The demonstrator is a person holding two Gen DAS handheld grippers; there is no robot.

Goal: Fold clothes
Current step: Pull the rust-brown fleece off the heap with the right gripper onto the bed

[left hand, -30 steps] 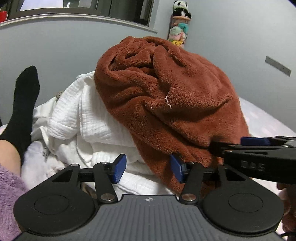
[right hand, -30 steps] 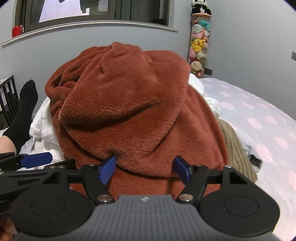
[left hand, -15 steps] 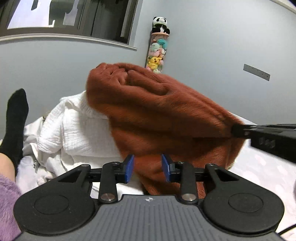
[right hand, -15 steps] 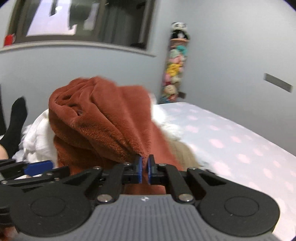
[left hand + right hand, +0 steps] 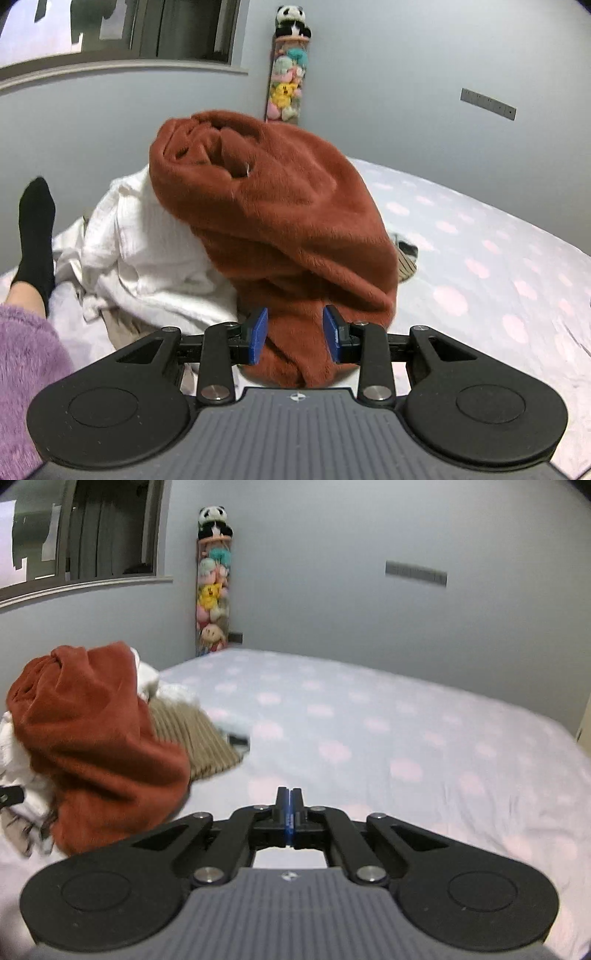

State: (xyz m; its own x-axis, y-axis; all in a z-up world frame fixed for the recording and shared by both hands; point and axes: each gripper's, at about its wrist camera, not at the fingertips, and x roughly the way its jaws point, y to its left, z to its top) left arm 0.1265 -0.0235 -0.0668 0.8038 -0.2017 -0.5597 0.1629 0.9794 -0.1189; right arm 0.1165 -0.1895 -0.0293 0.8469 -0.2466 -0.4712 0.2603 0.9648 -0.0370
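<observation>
On the bed (image 5: pixel 406 738), lilac sheet with pale pink spots, left portion: one unsorted heap of clothes.

Item 1: rust-red fleece garment (image 5: pixel 280 229), bunched, topmost on the heap, draped toward the near edge. Its lower hem hangs between the blue pads of the left tongs (image 5: pixel 294 334); jaws partly apart with fabric in the gap, though whether the pads press it I cannot tell.

Item 2: white textured garment (image 5: pixel 147 251), crumpled, beneath and left of the fleece.

Item 3: tan ribbed garment (image 5: pixel 192 738), under the fleece on its right side, flat on the sheet.

Right tongs (image 5: pixel 290 814): jaws fully together, nothing visible between the pads, pointed over bare sheet and apart from the heap.

Also noted: black-socked foot (image 5: pixel 35 229) at far left.

Progress, as judged: nothing folded yet. No garment lies flat or squared; all pieces await separating, spreading and folding, the fleece likely first.
</observation>
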